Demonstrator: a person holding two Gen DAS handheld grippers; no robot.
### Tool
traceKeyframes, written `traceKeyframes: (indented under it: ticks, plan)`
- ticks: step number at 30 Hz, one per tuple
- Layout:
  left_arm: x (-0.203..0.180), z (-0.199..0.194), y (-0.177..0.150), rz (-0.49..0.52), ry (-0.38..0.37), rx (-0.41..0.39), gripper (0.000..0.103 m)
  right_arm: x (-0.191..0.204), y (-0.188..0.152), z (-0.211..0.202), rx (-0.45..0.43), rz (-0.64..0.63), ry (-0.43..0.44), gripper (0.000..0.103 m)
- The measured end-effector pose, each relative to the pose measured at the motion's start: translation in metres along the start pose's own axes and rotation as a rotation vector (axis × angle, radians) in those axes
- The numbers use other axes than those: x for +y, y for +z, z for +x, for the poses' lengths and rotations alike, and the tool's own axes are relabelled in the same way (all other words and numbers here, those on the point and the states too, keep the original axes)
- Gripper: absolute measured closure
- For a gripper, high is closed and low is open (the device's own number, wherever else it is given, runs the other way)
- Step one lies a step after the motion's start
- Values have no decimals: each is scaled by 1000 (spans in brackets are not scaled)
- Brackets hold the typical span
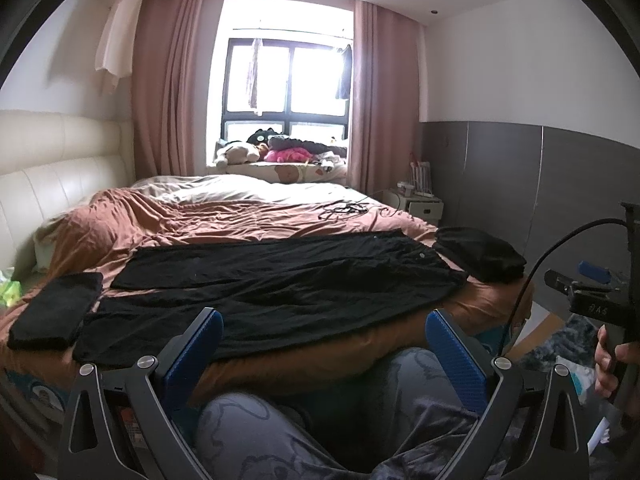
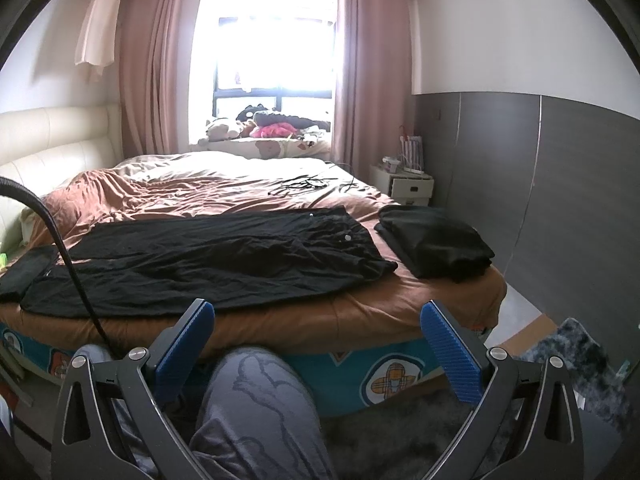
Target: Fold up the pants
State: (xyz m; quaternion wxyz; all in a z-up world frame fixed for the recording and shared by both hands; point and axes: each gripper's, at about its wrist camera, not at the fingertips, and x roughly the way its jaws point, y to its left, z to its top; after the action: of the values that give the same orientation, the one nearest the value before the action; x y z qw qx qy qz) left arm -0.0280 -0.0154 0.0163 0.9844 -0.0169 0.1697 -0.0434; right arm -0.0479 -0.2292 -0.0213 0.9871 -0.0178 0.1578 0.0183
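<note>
Black pants lie spread flat across the near part of the bed, waist to the right, legs running left; the right wrist view shows the same pants. My left gripper hangs open below the bed's near edge, short of the pants, with nothing between its blue pads. My right gripper is also open and empty, held in front of the bed's side. A person's knee in grey patterned trousers sits between the fingers.
A folded black garment lies at the bed's right corner, another at the left edge. Cables rest further back on the brown cover. A white nightstand stands by the grey wall. A rug covers the floor.
</note>
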Motion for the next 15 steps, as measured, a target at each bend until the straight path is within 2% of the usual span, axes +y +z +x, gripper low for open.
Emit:
traceKeyframes:
  ticks: [15]
  plan:
    - [14, 7, -4, -38, 26, 10, 0, 0, 1, 13, 19, 8, 33, 0]
